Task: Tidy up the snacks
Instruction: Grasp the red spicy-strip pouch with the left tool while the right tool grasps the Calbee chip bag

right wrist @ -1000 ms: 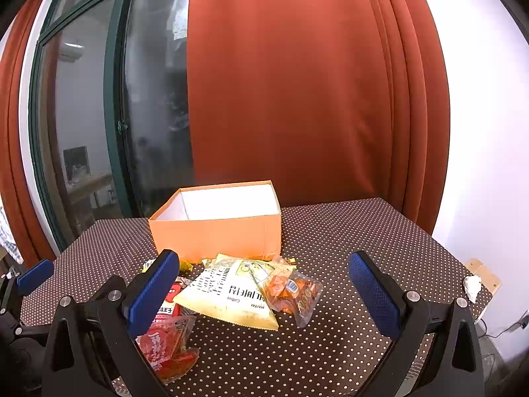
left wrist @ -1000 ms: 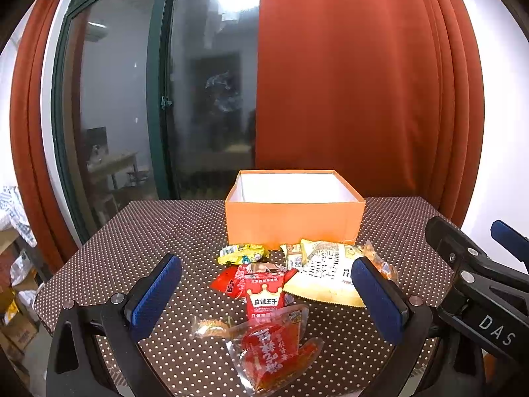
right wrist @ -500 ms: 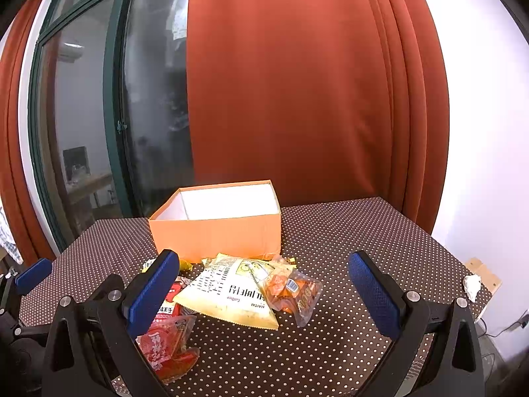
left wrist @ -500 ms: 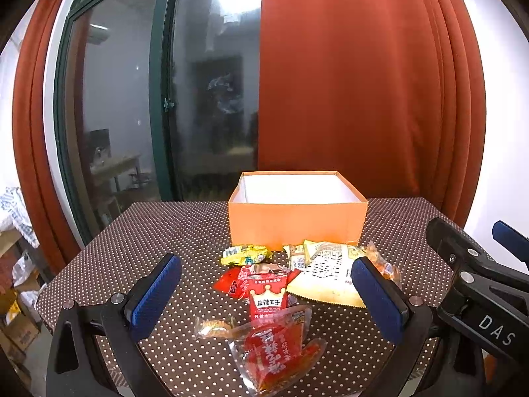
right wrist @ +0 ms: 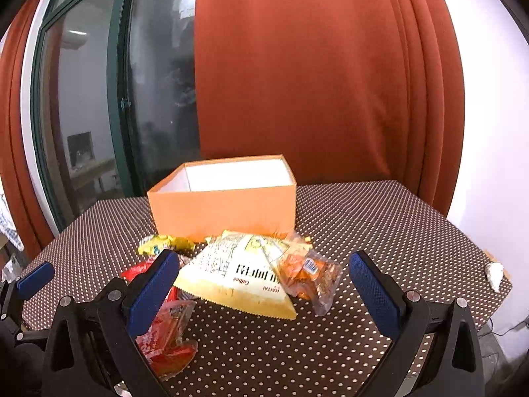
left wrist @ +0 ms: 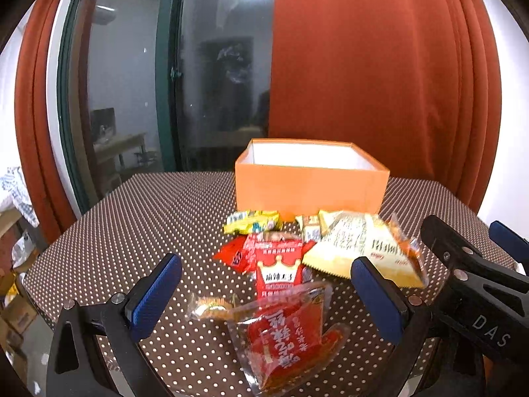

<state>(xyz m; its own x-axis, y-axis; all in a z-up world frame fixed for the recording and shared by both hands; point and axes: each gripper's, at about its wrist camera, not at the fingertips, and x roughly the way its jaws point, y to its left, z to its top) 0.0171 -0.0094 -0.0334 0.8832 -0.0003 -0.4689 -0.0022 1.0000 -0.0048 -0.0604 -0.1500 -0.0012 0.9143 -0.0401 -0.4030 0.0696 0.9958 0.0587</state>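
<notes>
An open orange box [left wrist: 310, 185] with a white inside stands at the back of the dotted table; it also shows in the right wrist view [right wrist: 224, 206]. Several snack packets lie in front of it: a large yellow bag [left wrist: 360, 248] [right wrist: 238, 274], a red crown packet [left wrist: 279, 266], a clear packet with red contents [left wrist: 287, 334] [right wrist: 165, 334], a yellow packet [left wrist: 251, 225] [right wrist: 165, 243], a small clear wrapped sweet [left wrist: 211, 307] and an orange packet [right wrist: 307, 271]. My left gripper [left wrist: 264, 297] is open above the red packets. My right gripper [right wrist: 261, 294] is open over the yellow bag.
The table has a brown cloth with white dots [left wrist: 148, 218]. Red curtains [right wrist: 314, 82] and a glass door [left wrist: 158, 82] stand behind it. The right gripper's body [left wrist: 476, 284] is at the right of the left wrist view. A white scrap [right wrist: 494, 274] lies at the table's right edge.
Both grippers have moved forward and lower toward the snack pile; the packets and box look larger. Both stay open. No packet has moved.
</notes>
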